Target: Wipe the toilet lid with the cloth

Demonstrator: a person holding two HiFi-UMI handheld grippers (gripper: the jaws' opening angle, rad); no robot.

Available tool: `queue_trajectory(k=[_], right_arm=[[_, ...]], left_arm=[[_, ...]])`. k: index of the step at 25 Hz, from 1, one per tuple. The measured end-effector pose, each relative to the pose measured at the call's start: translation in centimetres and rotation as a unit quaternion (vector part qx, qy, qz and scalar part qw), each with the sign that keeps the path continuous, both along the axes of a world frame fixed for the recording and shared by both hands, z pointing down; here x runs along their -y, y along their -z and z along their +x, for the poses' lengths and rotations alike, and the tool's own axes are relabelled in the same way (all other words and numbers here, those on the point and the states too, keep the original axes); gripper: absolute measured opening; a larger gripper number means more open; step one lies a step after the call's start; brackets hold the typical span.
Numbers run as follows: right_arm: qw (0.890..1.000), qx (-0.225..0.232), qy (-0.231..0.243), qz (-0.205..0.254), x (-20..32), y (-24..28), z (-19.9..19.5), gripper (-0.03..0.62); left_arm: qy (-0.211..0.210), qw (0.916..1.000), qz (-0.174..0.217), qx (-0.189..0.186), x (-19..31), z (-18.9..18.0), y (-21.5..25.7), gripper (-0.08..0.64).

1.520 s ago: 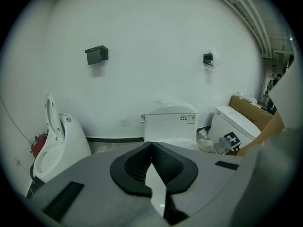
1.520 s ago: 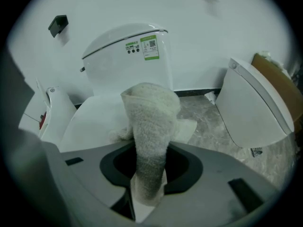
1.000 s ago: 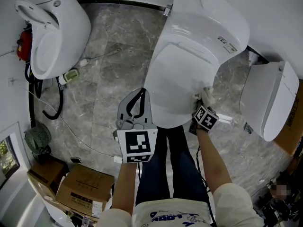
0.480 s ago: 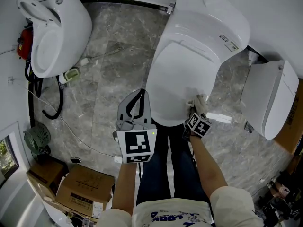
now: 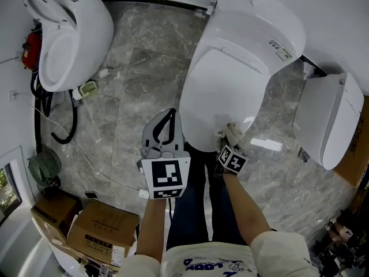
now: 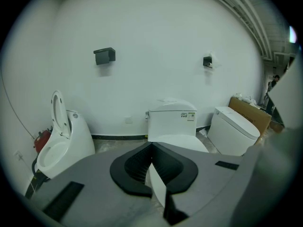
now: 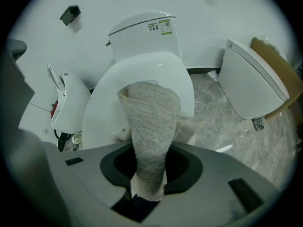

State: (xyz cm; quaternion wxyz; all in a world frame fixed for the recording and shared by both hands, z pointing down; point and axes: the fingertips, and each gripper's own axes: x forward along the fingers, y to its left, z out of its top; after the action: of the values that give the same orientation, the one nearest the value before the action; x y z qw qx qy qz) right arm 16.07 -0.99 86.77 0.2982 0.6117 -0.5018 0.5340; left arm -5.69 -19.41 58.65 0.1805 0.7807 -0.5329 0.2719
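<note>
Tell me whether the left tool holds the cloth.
No: the cloth is clamped in the right tool, while the left tool is shut on nothing.

Head view: high overhead, steeply down on toilet lid [image 5: 222, 91] and floor [image 5: 138, 79]. Left gripper view: low, near level, facing wall [image 6: 156, 46], lid farther off. Right gripper view: close above lid, angled down, cloth [image 7: 149, 122] filling foreground. All three share lid, open-seat toilet [image 5: 69, 39], right-hand toilet [image 5: 326, 126].
</note>
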Motion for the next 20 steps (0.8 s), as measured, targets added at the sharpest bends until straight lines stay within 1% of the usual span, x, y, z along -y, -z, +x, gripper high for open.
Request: queue_trajectory(k=[6, 13, 16, 20], right_arm=[[0.999, 0.024, 0.026, -0.019, -2.2, -0.1, -2.5, 0.112], [0.997, 0.044, 0.048, -0.046, -2.7, 0.0, -2.9, 0.114], [0.994, 0.046, 0.075, -0.058, -2.7, 0.5, -3.1, 0.114], [0.990, 0.029, 0.124, -0.057, -2.5, 2.2, -3.0, 0.112]], left_arm=[[0.004, 1.0000, 0.001, 0.002, -1.2, -0.5, 0.4, 0.003], [0.014, 0.9999, 0.002, -0.001, -1.6, -0.6, 0.6, 0.003], [0.016, 0.9999, 0.006, -0.001, -1.6, -0.4, 1.1, 0.003], [0.022, 0.9997, 0.012, -0.005, -1.4, -0.2, 2.7, 0.003]])
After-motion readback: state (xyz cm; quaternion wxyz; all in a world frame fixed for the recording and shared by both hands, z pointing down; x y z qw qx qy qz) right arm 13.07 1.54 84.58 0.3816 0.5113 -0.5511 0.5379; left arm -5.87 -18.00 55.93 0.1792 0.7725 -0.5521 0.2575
